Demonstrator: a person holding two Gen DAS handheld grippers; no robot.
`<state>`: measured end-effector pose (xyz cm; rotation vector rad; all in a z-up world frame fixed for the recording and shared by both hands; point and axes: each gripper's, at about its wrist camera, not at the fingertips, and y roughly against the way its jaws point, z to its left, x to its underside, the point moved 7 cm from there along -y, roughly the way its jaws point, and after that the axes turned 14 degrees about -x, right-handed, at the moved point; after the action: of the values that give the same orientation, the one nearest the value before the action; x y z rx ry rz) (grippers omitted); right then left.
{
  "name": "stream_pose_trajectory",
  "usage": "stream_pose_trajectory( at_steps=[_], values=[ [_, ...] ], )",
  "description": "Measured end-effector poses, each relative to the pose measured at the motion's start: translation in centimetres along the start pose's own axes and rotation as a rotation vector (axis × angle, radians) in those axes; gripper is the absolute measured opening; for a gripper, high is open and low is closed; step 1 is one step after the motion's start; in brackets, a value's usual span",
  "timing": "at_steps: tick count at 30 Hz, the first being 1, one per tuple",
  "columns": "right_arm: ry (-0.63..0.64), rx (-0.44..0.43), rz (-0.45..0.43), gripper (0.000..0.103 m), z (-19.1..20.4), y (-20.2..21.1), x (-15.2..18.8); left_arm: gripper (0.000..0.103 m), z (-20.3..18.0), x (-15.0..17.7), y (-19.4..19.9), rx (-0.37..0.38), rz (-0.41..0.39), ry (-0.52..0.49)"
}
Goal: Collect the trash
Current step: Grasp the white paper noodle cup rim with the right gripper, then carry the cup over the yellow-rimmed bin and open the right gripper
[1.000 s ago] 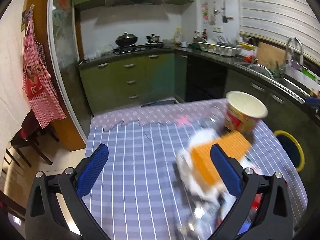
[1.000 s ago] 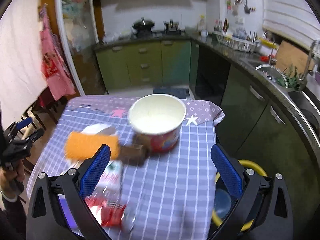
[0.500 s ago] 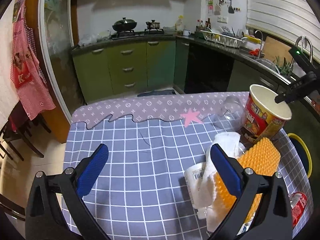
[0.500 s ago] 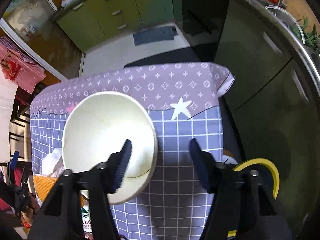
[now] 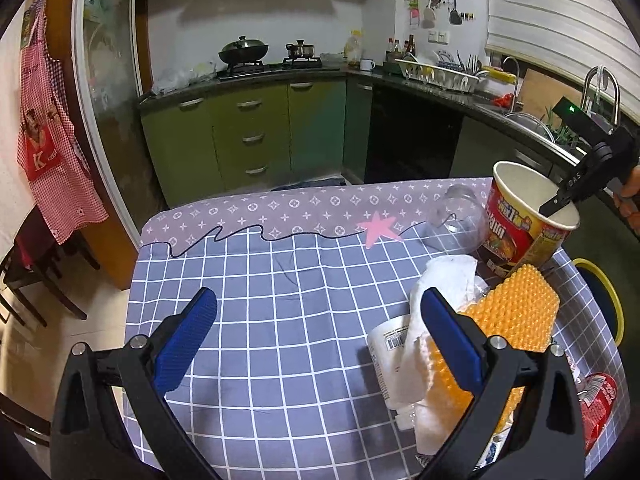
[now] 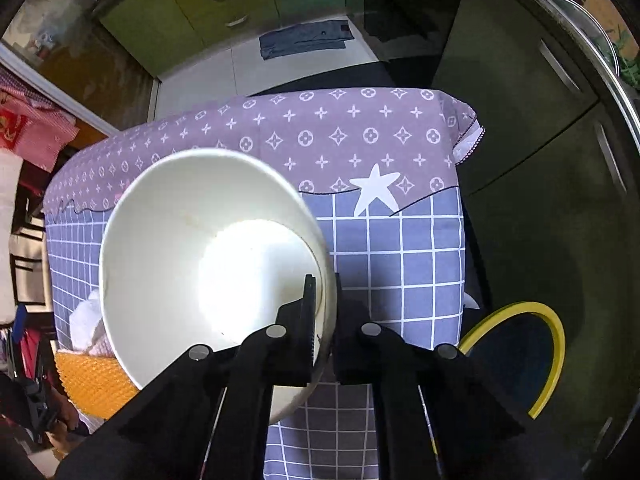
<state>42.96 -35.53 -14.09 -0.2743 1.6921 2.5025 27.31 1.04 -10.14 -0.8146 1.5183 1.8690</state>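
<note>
A red instant-noodle cup with a white inside stands tilted at the table's right edge. My right gripper is shut on its rim, one finger inside and one outside; it also shows in the left wrist view. My left gripper is open and empty above the checked tablecloth. To its right lies a trash pile: an orange bumpy sponge, white crumpled paper, a white bottle, a clear plastic bottle and a red wrapper.
A dark bin with a yellow rim stands on the floor beside the table's right edge; it also shows in the left wrist view. Green kitchen cabinets and a counter with a sink lie beyond. Chairs stand at the left.
My right gripper dropped down over the cup and closed on its rim, and the cup now tilts. My left gripper has swung to face the table's middle and stayed open.
</note>
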Motion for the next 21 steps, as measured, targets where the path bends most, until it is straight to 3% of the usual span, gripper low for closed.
stream_pose_trajectory(
  at_steps=[4,10,16,21],
  values=[
    [-0.011,-0.033,-0.047,0.005,-0.4,2.0,-0.2,0.097,0.1,-0.2,0.4,0.023,-0.007,0.000],
    [-0.049,-0.077,-0.155,0.005,-2.6,8.7,0.8,0.097,-1.8,-0.5,2.0,0.112,-0.052,-0.040],
    [-0.161,-0.024,-0.223,0.005,-10.1,14.7,5.3,0.097,-4.5,-0.5,4.1,0.186,-0.124,-0.117],
    [-0.304,0.041,-0.206,0.005,-18.8,14.2,10.4,0.097,-6.2,-0.2,5.7,0.218,-0.177,-0.177]
  ],
)
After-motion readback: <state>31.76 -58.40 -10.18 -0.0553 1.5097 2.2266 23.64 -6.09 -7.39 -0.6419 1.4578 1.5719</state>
